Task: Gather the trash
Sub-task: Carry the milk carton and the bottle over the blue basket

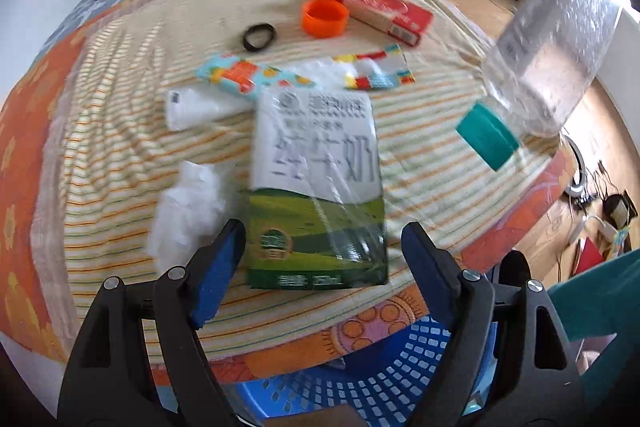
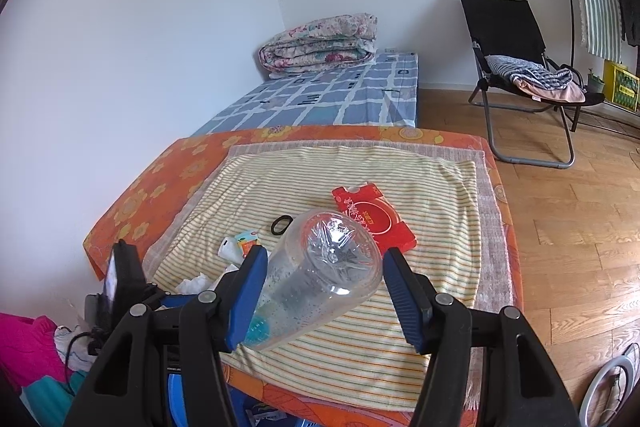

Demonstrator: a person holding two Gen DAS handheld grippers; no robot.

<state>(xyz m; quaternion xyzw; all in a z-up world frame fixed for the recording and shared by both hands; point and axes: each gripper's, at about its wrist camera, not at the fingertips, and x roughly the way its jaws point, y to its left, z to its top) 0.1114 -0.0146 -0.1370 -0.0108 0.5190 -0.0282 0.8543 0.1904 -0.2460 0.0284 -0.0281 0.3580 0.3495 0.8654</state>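
A white and green milk carton (image 1: pixel 316 183) lies flat on the striped cloth (image 1: pixel 420 183). My left gripper (image 1: pixel 320 255) stands open astride the carton's near end, with a small gap at each pad. My right gripper (image 2: pixel 325 255) is shut on a clear plastic bottle (image 2: pixel 320 275) and holds it in the air, teal cap (image 2: pixel 256 331) toward the camera. In the left wrist view the same bottle (image 1: pixel 552 39) hangs at the right, cap (image 1: pixel 486 137) down. Crumpled tissue (image 1: pixel 188 211), colourful wrappers (image 1: pixel 248 77), a white packet (image 1: pixel 192 107), a black ring (image 1: pixel 259 37), an orange cap (image 1: pixel 324 17) and a red box (image 1: pixel 380 9) lie around.
A blue slotted basket (image 1: pixel 400 359) sits below the bed's near edge. The striped cloth covers an orange flowered sheet (image 2: pixel 132 203). Beyond it is a blue checked mattress (image 2: pixel 320 95) with a folded quilt (image 2: pixel 320 43). A black folding chair (image 2: pixel 520 67) stands on the wooden floor.
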